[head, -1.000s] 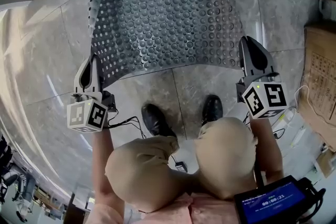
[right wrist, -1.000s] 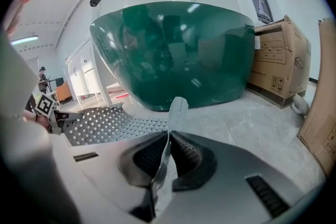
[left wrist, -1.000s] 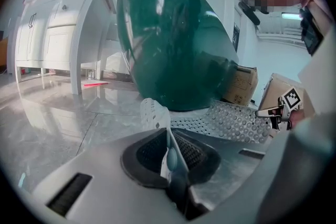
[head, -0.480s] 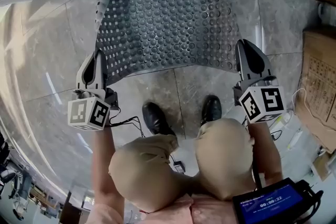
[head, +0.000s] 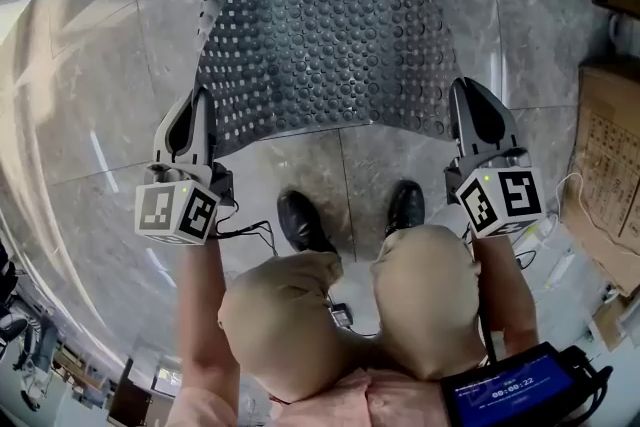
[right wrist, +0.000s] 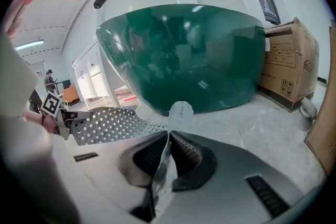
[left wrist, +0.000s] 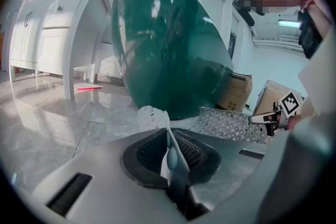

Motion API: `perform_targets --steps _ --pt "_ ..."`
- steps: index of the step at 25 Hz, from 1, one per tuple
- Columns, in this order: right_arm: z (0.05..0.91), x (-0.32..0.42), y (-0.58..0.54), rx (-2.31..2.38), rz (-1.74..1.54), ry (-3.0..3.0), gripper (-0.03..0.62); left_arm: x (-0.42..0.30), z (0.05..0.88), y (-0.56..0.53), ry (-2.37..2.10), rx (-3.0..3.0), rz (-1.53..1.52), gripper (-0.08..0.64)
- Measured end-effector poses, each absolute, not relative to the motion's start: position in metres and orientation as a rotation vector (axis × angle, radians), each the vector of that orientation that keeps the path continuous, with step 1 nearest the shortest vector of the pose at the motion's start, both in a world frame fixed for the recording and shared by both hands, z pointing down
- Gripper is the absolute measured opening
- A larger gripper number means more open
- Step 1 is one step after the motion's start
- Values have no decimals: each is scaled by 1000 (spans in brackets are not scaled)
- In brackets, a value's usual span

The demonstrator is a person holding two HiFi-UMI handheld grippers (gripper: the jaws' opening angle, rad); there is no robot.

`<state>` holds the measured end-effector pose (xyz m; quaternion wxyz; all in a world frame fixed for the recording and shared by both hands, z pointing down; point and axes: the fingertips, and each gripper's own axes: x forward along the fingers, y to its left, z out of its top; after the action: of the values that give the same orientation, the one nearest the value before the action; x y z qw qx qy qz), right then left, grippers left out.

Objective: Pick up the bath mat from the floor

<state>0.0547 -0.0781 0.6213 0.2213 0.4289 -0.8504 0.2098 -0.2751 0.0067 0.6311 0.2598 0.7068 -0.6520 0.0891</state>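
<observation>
Left gripper (head: pixel 197 105) and right gripper (head: pixel 466 95): jaws nearly together, each pinching 1 near corner of the bath mat (head: pixel 320 35), with the thin sheet edge squeezed between the pads in both gripper views. Mat straight ahead of the tongs, stretching away from the 2 shoes (head: pixel 300 223). Near edge off the floor and sagging between the 2 grips, far part apparently down on the tiles, both side edges curled upward toward the far corners. Held edge left to right; long axis not safe to call under this lens. Neither hand nearer: 1 corner each, roughly level. Judgement: next move = raise both together at the same spacing, otherwise a folding middle or a corner slipping out. Perforated, studded sheet, likely floppy, may cling to polished stone. Underneath: glossy grey marble-look tile floor (head: pixel 90 115), reflective. Past the far end, in the gripper views: large dark green rounded body (right wrist: pixel 184 55), possibly a tub. Cardboard boxes (head: pixel 610 145) at right, white cabinet (left wrist: pixel 58 23) at left.
</observation>
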Motion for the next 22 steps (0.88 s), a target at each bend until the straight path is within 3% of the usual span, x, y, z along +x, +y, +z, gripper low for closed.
perform_targets --steps 22 --pt "590 16 -79 1082 642 -2414 31 -243 592 -15 -1650 1983 222 35"
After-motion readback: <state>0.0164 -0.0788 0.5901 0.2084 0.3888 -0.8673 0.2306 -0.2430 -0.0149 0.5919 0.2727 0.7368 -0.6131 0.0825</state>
